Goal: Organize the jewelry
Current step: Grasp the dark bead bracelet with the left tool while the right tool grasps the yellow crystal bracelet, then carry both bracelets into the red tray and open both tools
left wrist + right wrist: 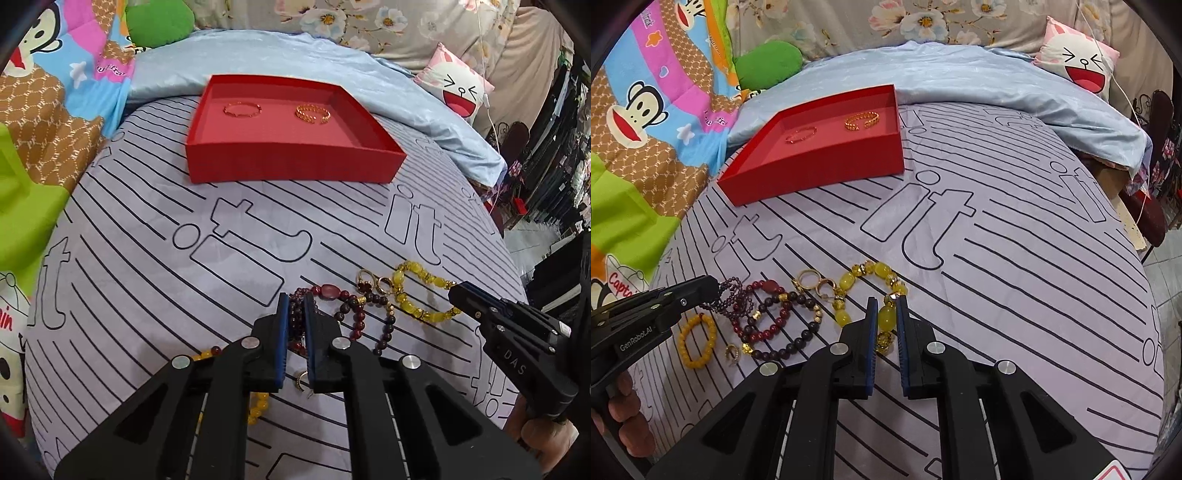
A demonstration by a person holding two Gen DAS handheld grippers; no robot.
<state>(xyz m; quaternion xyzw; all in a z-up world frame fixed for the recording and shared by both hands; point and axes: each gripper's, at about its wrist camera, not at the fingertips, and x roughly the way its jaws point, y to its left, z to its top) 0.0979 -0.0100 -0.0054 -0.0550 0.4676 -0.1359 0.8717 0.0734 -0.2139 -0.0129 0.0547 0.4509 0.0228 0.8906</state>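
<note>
A red tray (pixel 291 162) (pixel 820 173) sits on the bed and holds a thin gold bangle (pixel 242 109) (pixel 801 134) and a wider gold cuff (pixel 312 113) (pixel 861 120). My left gripper (pixel 296 306) (pixel 716 291) is shut on a small purple bead strand (pixel 295 314) (pixel 733 295). My right gripper (pixel 886 314) (pixel 456 291) is shut on a yellow bead bracelet (pixel 875 295) (pixel 421 291). Dark red bead bracelets (pixel 775 317) (pixel 354 310), gold rings (pixel 816 282) and a small yellow bracelet (pixel 696 341) lie between them.
The bedsheet (pixel 997 240) is grey with black lines and letters. A blue blanket (pixel 288 59) lies bunched behind the tray. A cartoon quilt (pixel 646 122) covers the left side, a pink cushion (pixel 1078 62) the back right. The bed edge drops off at the right.
</note>
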